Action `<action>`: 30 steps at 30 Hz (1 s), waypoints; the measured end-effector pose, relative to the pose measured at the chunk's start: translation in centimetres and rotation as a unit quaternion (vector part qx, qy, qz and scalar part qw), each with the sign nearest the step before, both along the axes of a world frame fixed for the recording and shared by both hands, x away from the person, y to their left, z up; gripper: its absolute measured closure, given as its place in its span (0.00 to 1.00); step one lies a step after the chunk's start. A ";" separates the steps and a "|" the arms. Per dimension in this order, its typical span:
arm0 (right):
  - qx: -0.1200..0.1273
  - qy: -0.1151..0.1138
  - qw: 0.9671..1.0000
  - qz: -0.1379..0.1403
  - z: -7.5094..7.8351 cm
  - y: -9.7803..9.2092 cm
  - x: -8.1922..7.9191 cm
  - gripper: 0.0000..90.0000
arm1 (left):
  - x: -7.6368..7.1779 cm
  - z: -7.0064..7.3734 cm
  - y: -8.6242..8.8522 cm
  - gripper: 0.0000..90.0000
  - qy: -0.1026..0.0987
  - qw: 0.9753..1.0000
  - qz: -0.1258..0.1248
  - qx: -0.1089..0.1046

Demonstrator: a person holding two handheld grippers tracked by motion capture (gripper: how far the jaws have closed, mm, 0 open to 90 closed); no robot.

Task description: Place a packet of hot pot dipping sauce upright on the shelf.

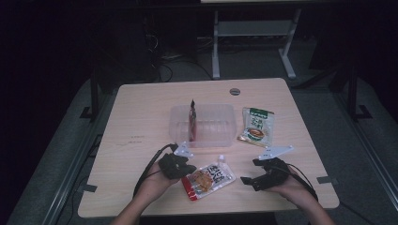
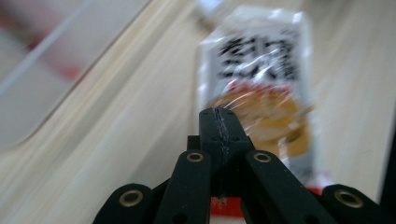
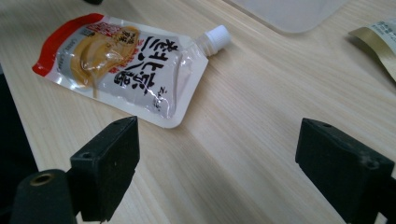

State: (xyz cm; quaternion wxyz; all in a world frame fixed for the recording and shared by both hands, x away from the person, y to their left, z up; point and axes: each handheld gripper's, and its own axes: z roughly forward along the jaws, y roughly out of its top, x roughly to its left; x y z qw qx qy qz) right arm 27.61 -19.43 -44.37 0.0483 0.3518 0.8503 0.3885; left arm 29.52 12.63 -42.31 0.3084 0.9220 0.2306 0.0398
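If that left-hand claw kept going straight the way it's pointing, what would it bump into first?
Most likely the spouted sauce pouch, lying flat on the table straight ahead of the shut left gripper. The view is blurred, so the gap is hard to judge.

table [image 1: 141,117]: pale wood grain, matt | spout pouch [image 3: 126,65]: glossy plastic film | bin [image 1: 220,122]: clear plastic

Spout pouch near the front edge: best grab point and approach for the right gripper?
The spout pouch lies flat on the table, white cap toward the clear bin. I'd probably take the neck just below the cap: it's the only raised, rigid part. Come in low from the pouch's right with the open right gripper, jaws straddling the neck. The flat body offers little to pinch.
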 end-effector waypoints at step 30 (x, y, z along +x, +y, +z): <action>0.010 0.073 0.995 0.068 -1.5 4.8 2.2 0.16 | -0.3 -2.5 -4.3 1.00 0.007 0.998 -0.042 0.056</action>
